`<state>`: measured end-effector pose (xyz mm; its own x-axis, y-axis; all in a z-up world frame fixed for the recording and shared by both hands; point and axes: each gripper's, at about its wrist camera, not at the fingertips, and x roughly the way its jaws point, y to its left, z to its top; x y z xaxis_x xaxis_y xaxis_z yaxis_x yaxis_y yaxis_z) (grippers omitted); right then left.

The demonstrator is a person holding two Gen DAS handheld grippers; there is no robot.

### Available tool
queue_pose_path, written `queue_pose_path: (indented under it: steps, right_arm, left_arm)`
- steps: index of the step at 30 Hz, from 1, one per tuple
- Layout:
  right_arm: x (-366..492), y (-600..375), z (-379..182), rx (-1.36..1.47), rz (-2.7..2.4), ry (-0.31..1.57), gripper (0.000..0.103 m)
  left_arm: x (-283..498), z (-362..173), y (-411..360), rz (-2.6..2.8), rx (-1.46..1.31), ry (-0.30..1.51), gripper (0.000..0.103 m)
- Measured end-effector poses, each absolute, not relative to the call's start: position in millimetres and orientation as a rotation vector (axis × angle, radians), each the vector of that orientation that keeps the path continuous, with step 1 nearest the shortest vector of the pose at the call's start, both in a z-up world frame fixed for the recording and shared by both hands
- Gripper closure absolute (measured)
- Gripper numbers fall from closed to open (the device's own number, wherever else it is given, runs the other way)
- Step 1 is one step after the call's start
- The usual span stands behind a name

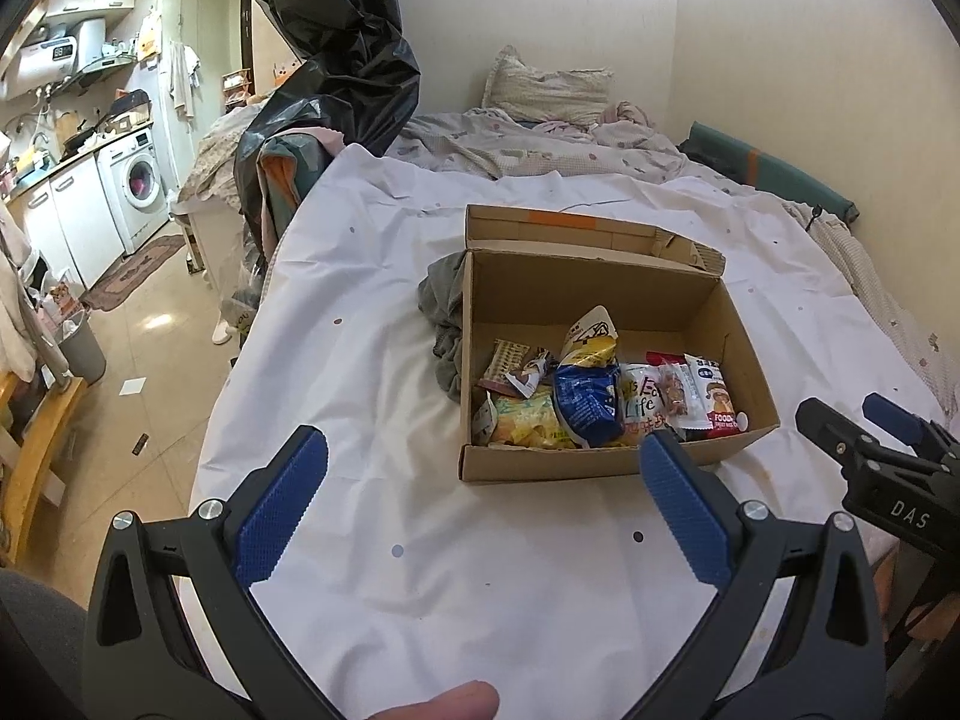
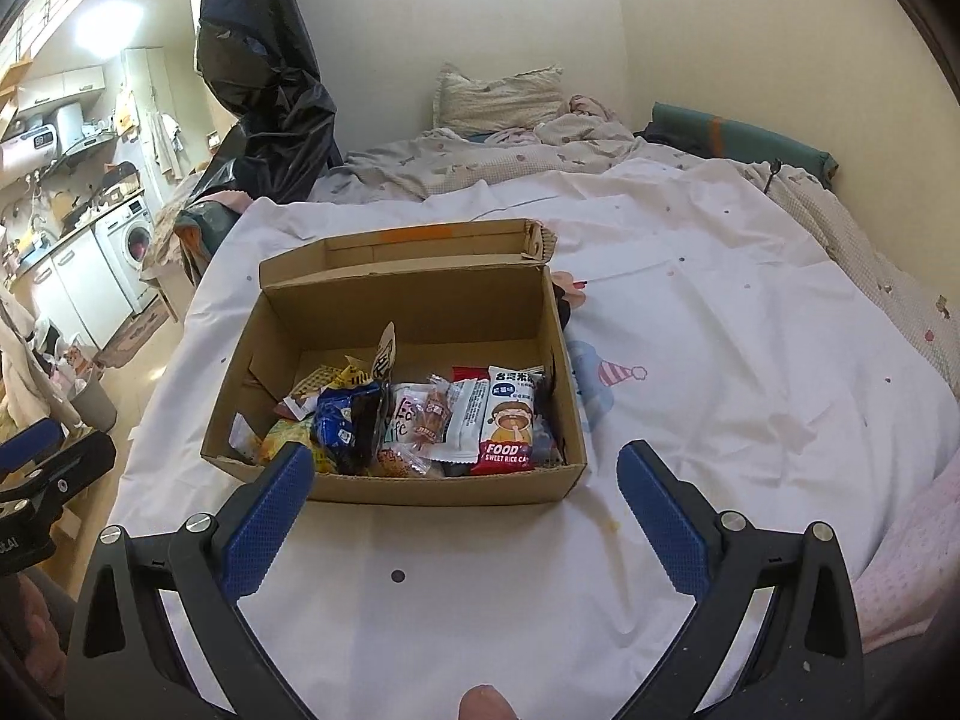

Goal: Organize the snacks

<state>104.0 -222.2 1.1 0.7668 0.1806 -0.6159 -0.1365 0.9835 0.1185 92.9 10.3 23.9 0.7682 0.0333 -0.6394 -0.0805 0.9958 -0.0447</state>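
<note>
Bed (image 2: 690,312) under a white sheet carries everything. Left hand-held gripper (image 1: 483,468) hovers empty, fingers spread wide. Cardboard box (image 2: 420,489) sits mid-bed, lid flapped back, snack packets (image 2: 420,420) crowded along its near wall. Right hand-held gripper (image 2: 465,477) likewise gapes empty.

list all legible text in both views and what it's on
"FOOD" and "SWEET RICE CA", cut off: red and white snack packet in the brown cardboard box.
"Life": clear snack bag.
"DAS": black body of the right gripper.
Chinese characters on the packets: visible, not transcribed.
Blue crinkled bag, water heater display: too blurred.
</note>
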Motion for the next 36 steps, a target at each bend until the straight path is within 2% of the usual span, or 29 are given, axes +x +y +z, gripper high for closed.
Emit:
queue_pose_path:
  steps: [36]
  right_arm:
    - [103.8, -217.7, 2.5, 0.060, 0.166, 0.670, 0.000]
  left_arm:
    - [92.2, 20.7, 16.8, 0.061, -0.093, 0.705, 0.000]
